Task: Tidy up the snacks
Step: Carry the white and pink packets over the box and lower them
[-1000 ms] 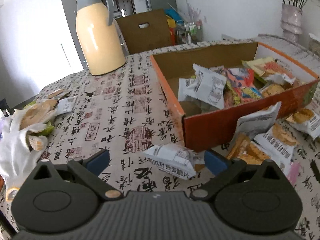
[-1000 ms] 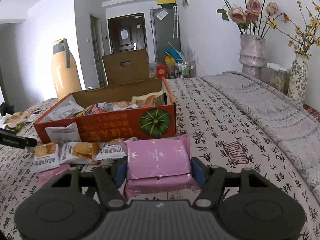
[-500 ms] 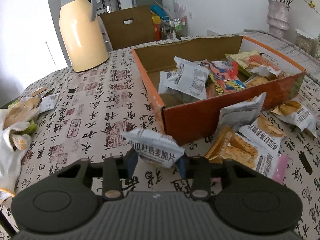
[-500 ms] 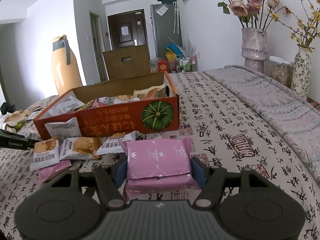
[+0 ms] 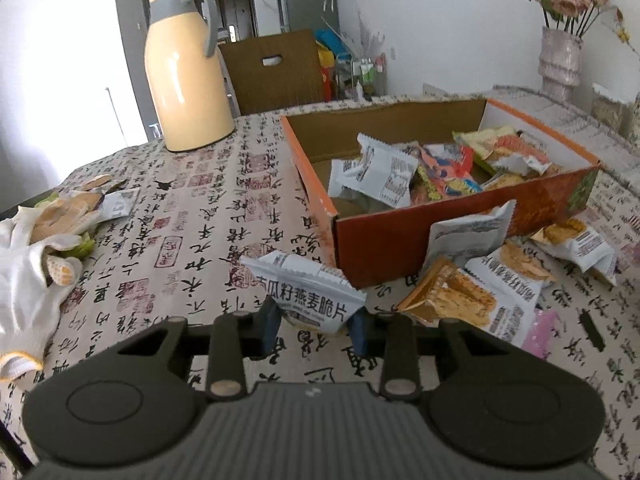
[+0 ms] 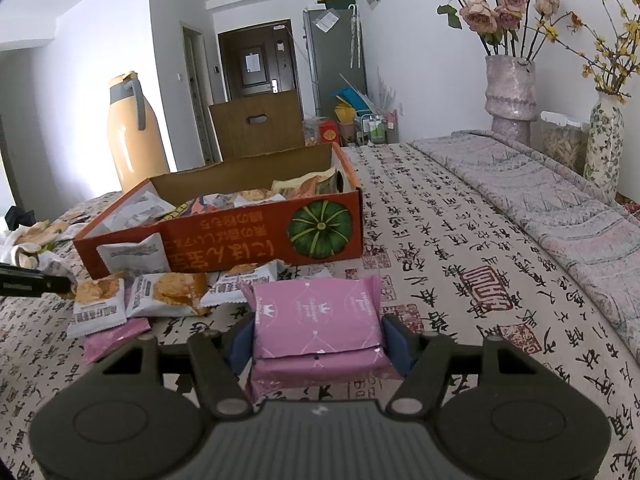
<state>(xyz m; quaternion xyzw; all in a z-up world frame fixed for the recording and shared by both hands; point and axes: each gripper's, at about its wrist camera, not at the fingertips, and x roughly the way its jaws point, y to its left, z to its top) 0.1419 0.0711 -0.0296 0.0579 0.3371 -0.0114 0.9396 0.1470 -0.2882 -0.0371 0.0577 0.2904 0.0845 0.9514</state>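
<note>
Grip made: my left tongs (image 5: 314, 326) have just closed on the grey-white oat crisp packet (image 5: 306, 292), now lifted beside the orange box's (image 5: 460, 216) near-left corner. Right tongs (image 6: 318, 338) clamp the pink packet (image 6: 316, 312). Boxing comes next, I judge.

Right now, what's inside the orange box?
The orange box holds a loose pile of snack packets: white ones at its near end, colourful ones beyond. Whatever lies beneath the pile is hidden.
</note>
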